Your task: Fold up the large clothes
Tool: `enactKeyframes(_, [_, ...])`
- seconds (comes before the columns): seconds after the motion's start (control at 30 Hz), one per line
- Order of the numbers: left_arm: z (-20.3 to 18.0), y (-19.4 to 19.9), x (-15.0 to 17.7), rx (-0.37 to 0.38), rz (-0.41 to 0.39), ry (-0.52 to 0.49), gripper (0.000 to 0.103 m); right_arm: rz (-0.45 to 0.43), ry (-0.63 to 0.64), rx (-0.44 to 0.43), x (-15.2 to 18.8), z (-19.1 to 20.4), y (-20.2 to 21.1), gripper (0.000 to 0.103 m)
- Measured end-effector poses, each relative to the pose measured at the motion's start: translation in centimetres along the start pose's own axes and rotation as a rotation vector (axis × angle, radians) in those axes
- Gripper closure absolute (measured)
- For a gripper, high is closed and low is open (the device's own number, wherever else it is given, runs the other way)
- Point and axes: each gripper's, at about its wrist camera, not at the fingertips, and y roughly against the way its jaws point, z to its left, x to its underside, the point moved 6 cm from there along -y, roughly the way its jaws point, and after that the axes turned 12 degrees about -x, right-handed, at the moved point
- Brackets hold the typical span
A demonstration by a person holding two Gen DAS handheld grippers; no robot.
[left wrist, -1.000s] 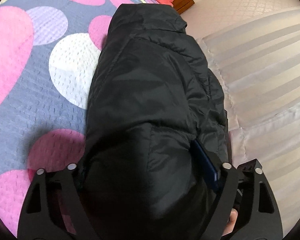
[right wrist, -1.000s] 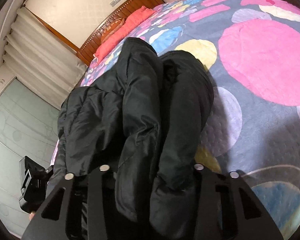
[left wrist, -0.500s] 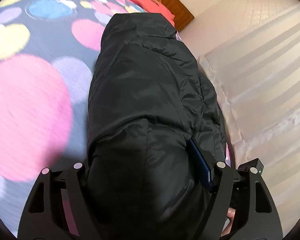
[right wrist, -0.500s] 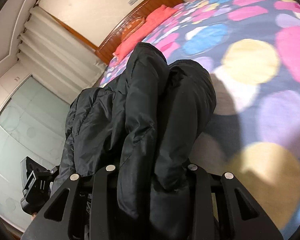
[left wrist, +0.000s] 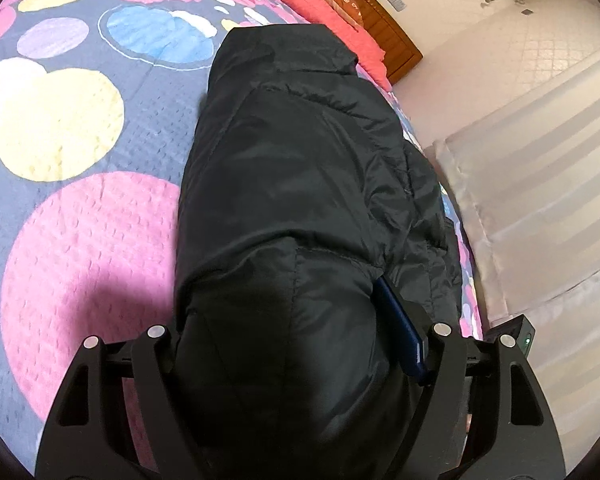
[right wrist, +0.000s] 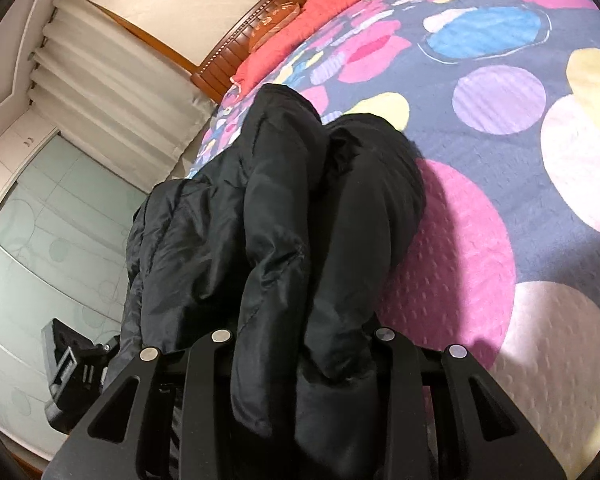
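Observation:
A black puffer jacket (left wrist: 300,200) lies folded lengthwise near the bed's edge, on a quilt with coloured circles (left wrist: 80,240). My left gripper (left wrist: 296,360) is shut on one thick end of the jacket, which fills the space between the fingers. A blue pad (left wrist: 400,332) shows on its right finger. My right gripper (right wrist: 304,360) is shut on the jacket's other bunched part (right wrist: 320,220), two padded folds side by side. The left gripper's body (right wrist: 72,364) shows at the lower left of the right wrist view.
A wooden headboard (left wrist: 380,20) and red pillows (left wrist: 320,4) lie at the far end of the bed. Striped curtains (left wrist: 540,200) and a glass wardrobe door (right wrist: 40,240) stand beside the bed's edge.
Both grippers have carried the jacket across the quilt: the circles under it have shifted, and more of the headboard end now shows. The grips have not changed.

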Motion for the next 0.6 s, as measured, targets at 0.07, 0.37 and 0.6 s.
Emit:
enactKeyframes(0.07, [0.1, 0.0, 0.1, 0.001, -0.003, 0.004, 0.025, 0.006, 0.012, 0.01, 0.0, 0.0, 0.2, 0.07])
enactKeyframes(0.37, [2.5, 2.6, 1.0, 0.041, -0.01, 0.048, 0.012, 0.02, 0.023, 0.068, 0.3, -0.1, 1.6, 0.038])
enactKeyframes(0.6, [4.7, 4.8, 5.1, 0.102, 0.013, 0.083, 0.004, 0.039, 0.001, 0.053, 3.6, -0.5, 5.4, 0.028])
